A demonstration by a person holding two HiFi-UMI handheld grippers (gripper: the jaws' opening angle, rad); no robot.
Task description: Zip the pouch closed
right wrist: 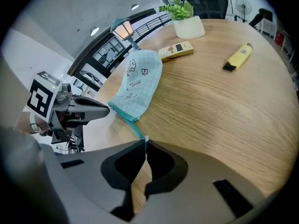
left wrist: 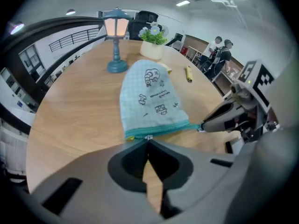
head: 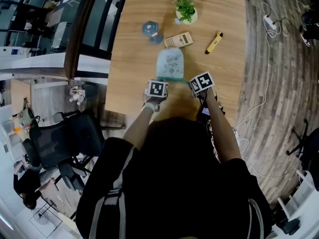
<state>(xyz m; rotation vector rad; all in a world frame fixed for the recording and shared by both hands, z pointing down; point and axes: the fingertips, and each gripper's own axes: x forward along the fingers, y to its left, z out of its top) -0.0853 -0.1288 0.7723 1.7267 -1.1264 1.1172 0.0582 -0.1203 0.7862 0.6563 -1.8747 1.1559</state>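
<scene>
Left gripper (left wrist: pixel 148 140) has its jaws pinched together on the teal zip edge of the pouch (left wrist: pixel 152 97), right at a small silver bit that looks like the pull. Right gripper (right wrist: pixel 144 141) is clamped the same way on the teal tail sticking out of the pouch's other corner, and the pouch lies flat on the table (left wrist: pixel 70 115) with the zip edge nearest the person. To do this well, I'd use the tail as a taut anchor and run the pull straight along the zip, low to the table, no lifting or twisting; can't tell how much zip is open.
</scene>
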